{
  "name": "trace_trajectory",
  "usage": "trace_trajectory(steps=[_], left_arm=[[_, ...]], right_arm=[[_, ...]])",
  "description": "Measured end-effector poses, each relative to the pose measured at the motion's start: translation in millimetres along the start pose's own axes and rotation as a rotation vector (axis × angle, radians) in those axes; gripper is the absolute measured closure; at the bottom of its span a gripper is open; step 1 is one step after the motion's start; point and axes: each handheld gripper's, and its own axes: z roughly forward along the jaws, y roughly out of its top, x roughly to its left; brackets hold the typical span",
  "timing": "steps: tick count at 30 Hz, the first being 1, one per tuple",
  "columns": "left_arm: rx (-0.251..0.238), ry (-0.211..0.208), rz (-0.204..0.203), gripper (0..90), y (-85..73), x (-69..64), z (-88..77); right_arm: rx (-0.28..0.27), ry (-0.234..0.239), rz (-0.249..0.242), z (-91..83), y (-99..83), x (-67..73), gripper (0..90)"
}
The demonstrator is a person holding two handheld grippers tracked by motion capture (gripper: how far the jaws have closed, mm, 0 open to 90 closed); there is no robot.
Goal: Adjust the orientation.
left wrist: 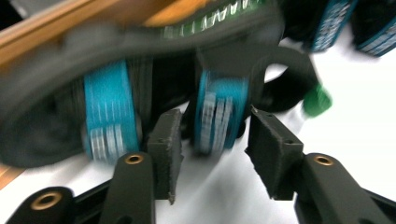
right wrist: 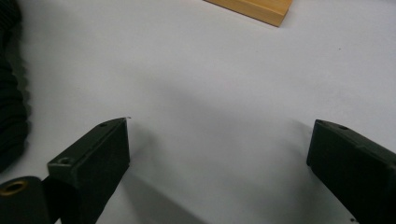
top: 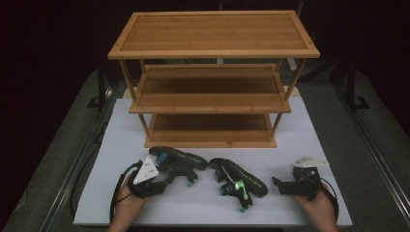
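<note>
a three-tier bamboo rack [top: 212,72] stands at the back of the white mat [top: 208,203]. two black sandals lie before it. the left gripper [left wrist: 212,140] has its jaws spread around a teal strap [left wrist: 219,116] of the left sandal [top: 181,162]. the right gripper [right wrist: 217,154] gapes wide over bare mat, near the right sandal [top: 239,181].
</note>
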Motion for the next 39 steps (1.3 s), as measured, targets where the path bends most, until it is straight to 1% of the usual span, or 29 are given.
trace_trajectory(steps=[2, 4, 5, 6, 9, 13, 16, 17, 20, 21, 22, 23, 24, 25, 27, 28, 29, 31, 32, 33, 36, 39], left_arm=[[0.004, 0.014, 0.020, 55.7, 3.3, -3.7, 2.5], [0.002, 0.015, 0.018, 58.4, 3.8, -3.5, 3.6], [-0.001, 0.013, 0.007, 59.1, 4.5, -2.0, 5.3], [-0.001, 0.013, 0.006, 59.9, 5.0, -1.6, 5.8], [0.007, 0.026, 0.022, 64.2, 6.4, -2.6, 6.4], [0.018, 0.026, 0.040, 67.7, 8.2, -3.2, 6.2], [0.012, 0.036, 0.049, 68.4, 10.1, -3.8, 4.5], [-0.008, 0.034, 0.037, 68.5, 12.1, -2.8, 1.2], [-0.029, 0.033, 0.026, 69.3, 13.7, 0.5, -6.9], [-0.034, 0.030, 0.017, 69.5, 13.6, 1.5, -9.8], [-0.034, 0.030, 0.017, 69.6, 13.6, 1.5, -9.8], [-0.039, 0.021, 0.004, 69.7, 13.1, 3.1, -16.4], [-0.039, 0.021, 0.004, 69.7, 13.1, 3.1, -16.4], [-0.037, 0.007, -0.005, 69.8, 12.4, 3.5, -24.7], [-0.037, -0.001, -0.010, 70.0, 10.5, 2.9, -34.0], [-0.037, -0.001, -0.010, 70.0, 10.5, 2.9, -34.0], [-0.034, -0.010, -0.010, 70.1, 7.3, 2.0, -43.3], [-0.035, -0.017, -0.019, 70.1, 3.3, 1.0, -51.5], [-0.035, -0.017, -0.019, 70.1, 3.3, 1.0, -51.5], [-0.030, -0.025, -0.024, 70.1, -1.0, 0.1, -58.8], [-0.024, -0.035, -0.030, 70.1, -7.3, -0.5, -67.4], [-0.025, -0.043, -0.042, 70.0, -9.7, 0.1, -69.3]], right_arm=[[0.000, 0.000, -0.001, 0.0, 0.0, -0.1, 5.2], [0.000, 0.000, -0.001, 0.0, 0.0, -0.1, 5.2], [-0.001, -0.001, -0.002, 0.0, 0.0, -0.1, 5.2], [-0.001, -0.001, -0.001, 0.0, -0.1, 0.0, 5.2], [-0.001, 0.000, -0.001, 0.0, 0.0, -0.1, 5.2], [0.000, 0.000, -0.001, 0.1, 0.0, -0.1, 5.2], [0.000, 0.000, 0.000, 0.0, -0.1, 0.0, 5.2], [-0.001, 0.000, -0.001, 0.0, 0.0, 0.0, 5.2], [0.000, 0.000, 0.000, 0.0, 0.0, 0.0, 5.2], [0.000, 0.000, 0.000, 0.0, 0.0, 0.0, 5.2], [0.000, 0.000, 0.000, 0.0, 0.0, 0.0, 5.2], [0.000, 0.000, 0.000, 0.0, -0.1, 0.0, 5.2], [0.000, 0.000, 0.000, 0.0, -0.1, 0.0, 5.2], [0.000, 0.000, 0.000, 0.0, -0.1, 0.0, 5.2], [0.000, 0.000, 0.000, 0.0, -0.1, 0.0, 5.2], [-0.001, -0.001, -0.001, 0.0, -0.1, 0.0, 5.2], [0.000, 0.000, 0.000, 0.0, -0.1, 0.0, 5.2], [0.000, 0.000, 0.000, 0.0, -0.1, 0.0, 5.2], [0.000, 0.000, 0.000, 0.0, -0.1, 0.0, 5.2], [-0.001, 0.000, 0.000, 0.0, -0.1, 0.0, 5.2], [-0.001, 0.000, -0.001, 0.0, -0.1, 0.0, 5.2], [-0.001, -0.001, -0.002, 0.0, -0.1, 0.0, 5.2]])
